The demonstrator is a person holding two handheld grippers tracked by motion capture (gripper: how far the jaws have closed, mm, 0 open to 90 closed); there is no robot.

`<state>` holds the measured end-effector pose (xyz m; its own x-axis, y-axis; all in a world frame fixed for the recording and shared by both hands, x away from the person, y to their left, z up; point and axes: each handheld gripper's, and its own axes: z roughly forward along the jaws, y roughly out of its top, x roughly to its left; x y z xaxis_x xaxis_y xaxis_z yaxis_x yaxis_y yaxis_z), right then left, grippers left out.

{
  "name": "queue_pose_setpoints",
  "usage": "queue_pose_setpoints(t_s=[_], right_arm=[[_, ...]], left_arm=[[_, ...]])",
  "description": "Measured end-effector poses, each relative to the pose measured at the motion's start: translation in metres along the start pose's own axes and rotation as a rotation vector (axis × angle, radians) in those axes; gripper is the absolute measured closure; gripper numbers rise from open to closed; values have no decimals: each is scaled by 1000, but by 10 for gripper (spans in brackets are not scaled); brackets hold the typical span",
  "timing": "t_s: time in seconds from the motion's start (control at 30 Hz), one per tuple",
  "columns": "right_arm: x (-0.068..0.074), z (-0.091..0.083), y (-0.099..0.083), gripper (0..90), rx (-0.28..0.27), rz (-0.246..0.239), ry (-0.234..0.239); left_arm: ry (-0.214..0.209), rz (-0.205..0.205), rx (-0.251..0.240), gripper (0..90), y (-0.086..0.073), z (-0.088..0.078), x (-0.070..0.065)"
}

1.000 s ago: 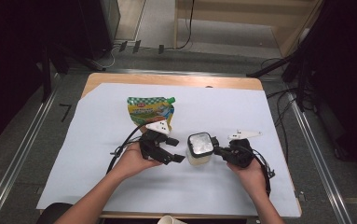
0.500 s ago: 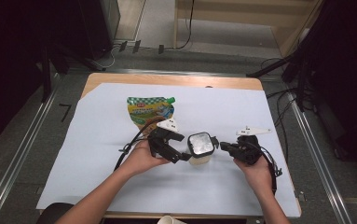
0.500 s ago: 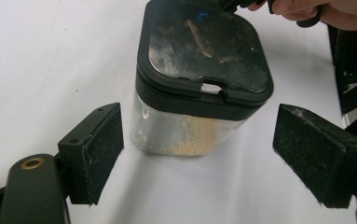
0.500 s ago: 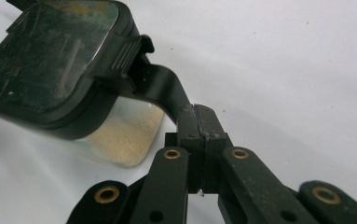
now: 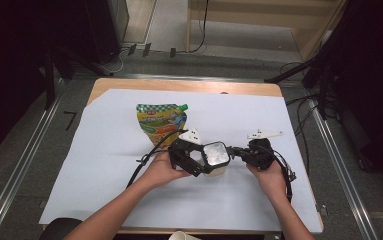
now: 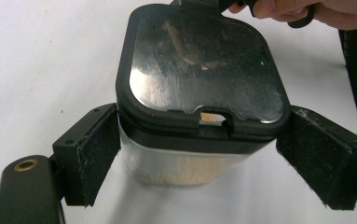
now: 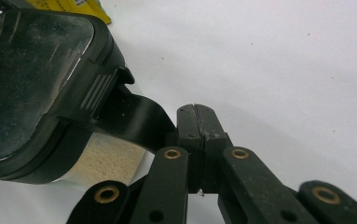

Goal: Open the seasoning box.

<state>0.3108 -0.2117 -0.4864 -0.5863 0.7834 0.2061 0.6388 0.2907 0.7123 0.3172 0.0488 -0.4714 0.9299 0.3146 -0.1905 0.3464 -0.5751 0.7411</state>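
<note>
While left tongs (image 6: pixel 199 158) straddle jar (image 6: pixel 199 93), pouch (image 5: pixel 161 120) label unreadable

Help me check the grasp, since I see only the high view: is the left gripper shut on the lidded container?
Observer: No. The left gripper is open. Its jaws stand on either side of the container, with a gap on one side.
Operator: And the right gripper?
Observer: The right gripper is shut, jaws together beside the lid's black tab. I cannot tell whether they pinch the tab.
Operator: Anything inside?
Observer: A beige granular fill shows through the clear wall, low in the container.
</note>
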Motion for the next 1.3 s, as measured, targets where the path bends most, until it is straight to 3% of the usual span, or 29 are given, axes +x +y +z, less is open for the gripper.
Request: queue_pose_setpoints(t_s=[0.17,0.47,0.67,0.97,1.3], right_arm=[[3,-1,-1,900,-3,-4,-27],[4,-1,-2,900,-4,10,-26],[5,-2,-2,900,-3,12,-25],[6,-2,-3,900,-7,11,-24],[7,-3,-4,900,-14,11,-22]], left_arm=[[16,13,-30,142,-1,4,-2],[53,35,-42,157,2,2,-7],[53,43,-47,158,3,0,-8],[40,19,-51,153,9,-4,-9],[42,46,-48,155,15,-5,-10]])
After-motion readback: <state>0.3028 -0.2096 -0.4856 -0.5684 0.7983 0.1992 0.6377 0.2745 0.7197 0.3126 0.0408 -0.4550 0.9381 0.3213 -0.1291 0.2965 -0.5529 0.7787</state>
